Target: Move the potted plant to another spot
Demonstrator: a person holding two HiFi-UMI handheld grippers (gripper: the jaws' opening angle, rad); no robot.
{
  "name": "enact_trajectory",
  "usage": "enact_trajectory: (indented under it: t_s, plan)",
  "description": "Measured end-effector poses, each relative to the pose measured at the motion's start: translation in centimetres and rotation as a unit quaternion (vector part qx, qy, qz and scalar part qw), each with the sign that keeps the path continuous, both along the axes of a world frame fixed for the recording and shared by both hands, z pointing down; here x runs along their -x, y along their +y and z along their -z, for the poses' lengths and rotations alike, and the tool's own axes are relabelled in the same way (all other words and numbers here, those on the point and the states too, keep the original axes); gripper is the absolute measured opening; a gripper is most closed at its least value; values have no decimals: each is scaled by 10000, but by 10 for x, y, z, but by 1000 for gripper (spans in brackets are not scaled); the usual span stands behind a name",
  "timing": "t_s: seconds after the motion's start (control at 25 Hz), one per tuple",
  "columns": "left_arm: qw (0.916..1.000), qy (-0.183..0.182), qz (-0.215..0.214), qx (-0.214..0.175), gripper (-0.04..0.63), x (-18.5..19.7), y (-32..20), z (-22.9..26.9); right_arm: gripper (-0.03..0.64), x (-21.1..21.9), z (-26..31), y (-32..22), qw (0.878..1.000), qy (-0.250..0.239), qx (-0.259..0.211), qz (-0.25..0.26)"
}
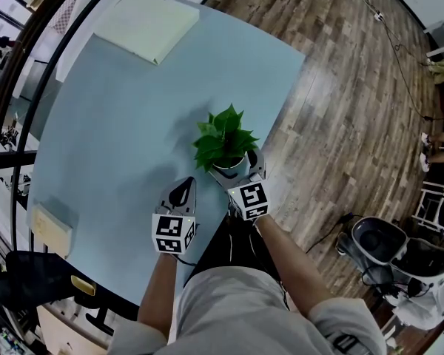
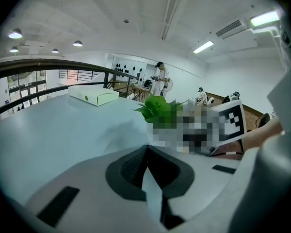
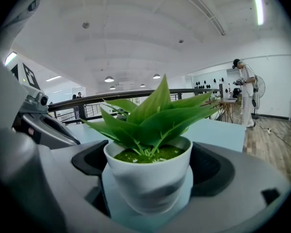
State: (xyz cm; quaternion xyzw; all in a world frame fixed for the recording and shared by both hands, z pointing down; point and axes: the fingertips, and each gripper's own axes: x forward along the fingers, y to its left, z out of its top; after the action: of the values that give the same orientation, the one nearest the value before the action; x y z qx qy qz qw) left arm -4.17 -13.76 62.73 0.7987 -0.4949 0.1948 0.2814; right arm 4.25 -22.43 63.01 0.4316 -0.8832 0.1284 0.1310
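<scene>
— Nearest the lens, the right forearm (image 1: 290, 256): what did it carry?
— The right tool (image 1: 239, 167), clamped on the potted plant (image 1: 223, 145) by its white pot, at the counter's (image 1: 118, 124) 5 o'clock edge.
— The left tool (image 1: 185, 187)?
— Jaws pressed together, empty, at the potted plant's 8 o'clock.

floor (image 1: 355, 87): wood planks | table (image 1: 118, 139): pale blue | ceiling (image 3: 136, 33): white, round lamps (image 2: 77, 43) | railing (image 2: 63, 66): dark, curved

Overhead head view, low gripper views, shared plant (image 1: 222, 143)
</scene>
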Motion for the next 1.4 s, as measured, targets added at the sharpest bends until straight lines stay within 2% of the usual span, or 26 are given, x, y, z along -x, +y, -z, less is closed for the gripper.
enact_trajectory:
  t_s: [1.08,1.4]
  plan:
    - [9999,-9,73,147,11,1,-9,-10,526,1,-15,-6,9993,223,197,230]
    - [9993,126,188,283,11,-6,-3,-15,531,4,-2,4,9992,69,190,352]
